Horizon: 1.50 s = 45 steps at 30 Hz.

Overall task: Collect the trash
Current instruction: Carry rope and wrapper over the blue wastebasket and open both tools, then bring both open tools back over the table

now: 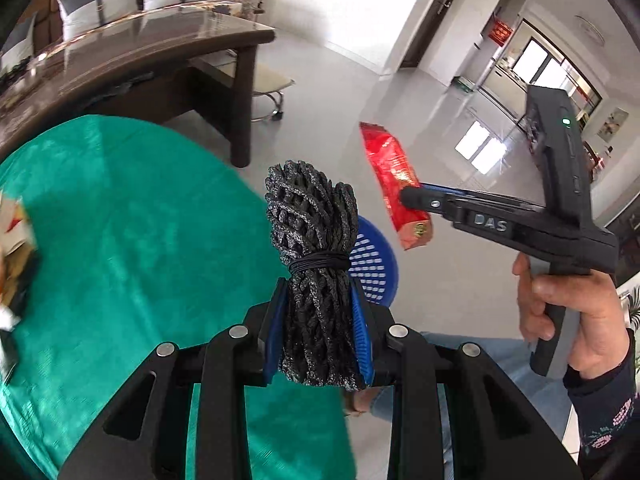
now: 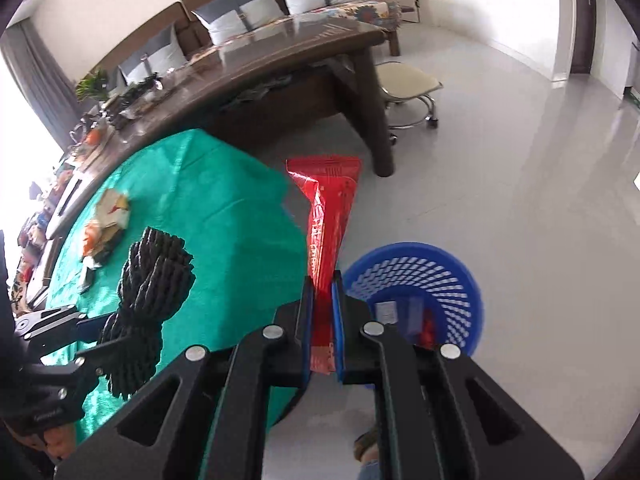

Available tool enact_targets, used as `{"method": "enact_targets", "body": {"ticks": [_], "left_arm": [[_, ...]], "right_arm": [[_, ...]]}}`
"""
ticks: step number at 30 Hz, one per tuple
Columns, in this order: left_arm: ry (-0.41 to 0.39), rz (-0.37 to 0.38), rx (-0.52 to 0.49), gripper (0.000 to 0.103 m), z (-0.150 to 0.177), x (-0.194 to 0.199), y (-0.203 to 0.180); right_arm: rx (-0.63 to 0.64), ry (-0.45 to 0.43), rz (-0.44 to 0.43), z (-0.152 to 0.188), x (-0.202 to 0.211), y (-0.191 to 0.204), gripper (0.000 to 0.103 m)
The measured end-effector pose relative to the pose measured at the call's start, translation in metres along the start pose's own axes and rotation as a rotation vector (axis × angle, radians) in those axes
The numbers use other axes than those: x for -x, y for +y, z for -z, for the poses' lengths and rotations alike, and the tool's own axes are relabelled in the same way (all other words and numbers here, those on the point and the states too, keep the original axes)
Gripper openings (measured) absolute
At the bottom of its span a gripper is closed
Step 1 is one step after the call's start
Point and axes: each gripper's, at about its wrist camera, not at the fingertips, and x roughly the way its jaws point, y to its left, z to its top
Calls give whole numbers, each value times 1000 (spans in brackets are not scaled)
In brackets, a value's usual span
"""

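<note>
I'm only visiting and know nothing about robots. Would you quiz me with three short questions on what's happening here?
1. True or false: the left gripper holds the flat red foil wrapper.
2. What stands on the floor beside the round green-covered table? A) blue plastic mesh basket B) metal bucket C) cardboard box
3. Fill in: the right gripper is shut on the ____.

Key: 1 false, it holds the black netted bundle; 2 A; 3 wrapper.

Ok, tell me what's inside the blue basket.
The blue basket holds a few scraps: a pale piece, something blue and something red. The right tongs cover its near side.
</note>
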Motion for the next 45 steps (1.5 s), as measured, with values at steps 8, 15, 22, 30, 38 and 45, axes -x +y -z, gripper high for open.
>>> {"method": "enact_targets", "body": {"ticks": [8,15,22,30,38,45], "left_arm": [[51,39,5,30,-34,-80,-27],[104,34,17,31,-48,-137,-39],[124,17,16,33,-59,-164,-38],[43,-6,17,84,-67,-152,-37],[-122,-70,27,98,-40,-60,-14],[-214,-295,92,98,51,29,41]], "right_arm": [[-69,80,77,-2,-46,-67,8],[-122,122,49,-4,-60,-92,8],[-182,135,26,-8,-67,-109,8],[-266,82,39,-3,-51,-123,44],[-207,-98,171,-9,-7,-102,79],[-108,-238,245,-3,21,-37,97]]}}
